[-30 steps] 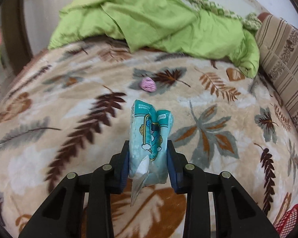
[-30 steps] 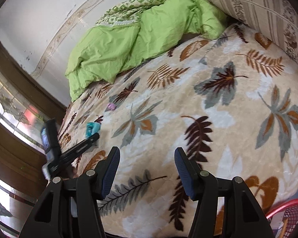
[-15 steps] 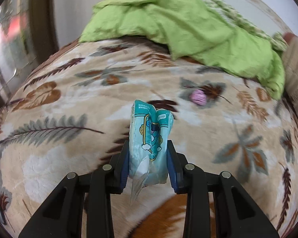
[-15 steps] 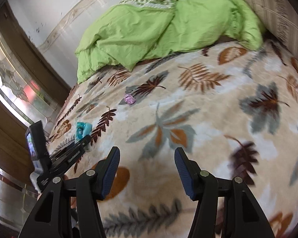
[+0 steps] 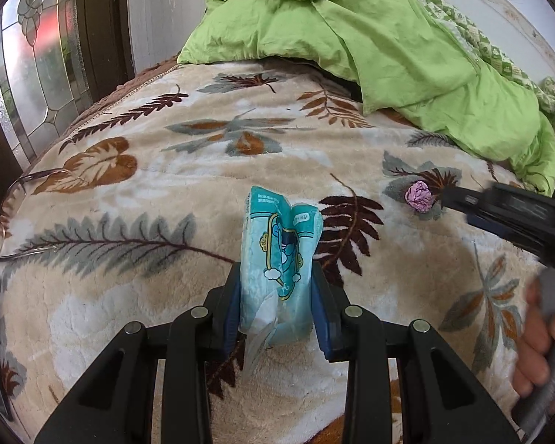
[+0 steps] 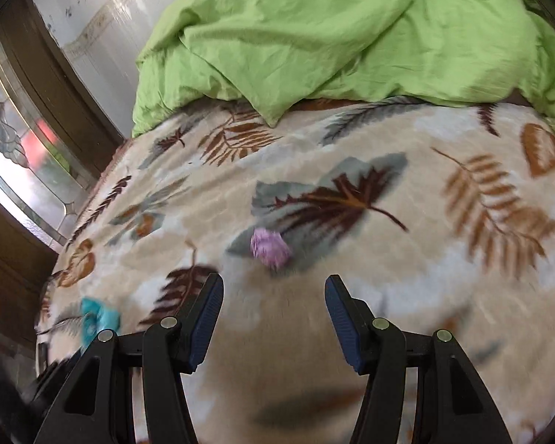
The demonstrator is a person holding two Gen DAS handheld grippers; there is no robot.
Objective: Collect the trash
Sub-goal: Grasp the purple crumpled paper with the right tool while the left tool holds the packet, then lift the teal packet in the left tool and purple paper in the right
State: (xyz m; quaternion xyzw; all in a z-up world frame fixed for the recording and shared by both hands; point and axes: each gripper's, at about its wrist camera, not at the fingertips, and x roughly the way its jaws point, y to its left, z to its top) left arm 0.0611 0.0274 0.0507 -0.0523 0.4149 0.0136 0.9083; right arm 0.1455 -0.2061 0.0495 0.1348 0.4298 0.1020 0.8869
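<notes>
Since the earlier frames our right gripper (image 6: 273, 318) has swung in over the bed toward the purple wad (image 6: 270, 248), which now sits just ahead of its spread, empty fingers (image 6: 207, 310); the left view has panned toward the window-side edge of the bed. Left gripper (image 5: 277, 310): fingers clenched on the teal wrapper (image 5: 279, 259), held upright above the leaf-print blanket (image 5: 129, 296), approx. mid-bed, nearer the foot edge. Purple wad: lies on the blanket, mid-bed, well short of the green duvet (image 5: 370, 48) heaped at the head edge; in the left view the right gripper's tip reaches almost to it.

Handling, as we judge it: the wad looks like crumpled paper or foil, i.e. v. light, soft, crushable, not fragile. We would take it across its middle w/ both pads, low enough to catch it but w/o pinching plush pile. The wrapper is thin, limp film w/ a loose clear tail hanging below; it could be slippery, so we hold the bunched body, not the tail. Right view is motion-blurred, so the exact gap to the wad is unclear.
</notes>
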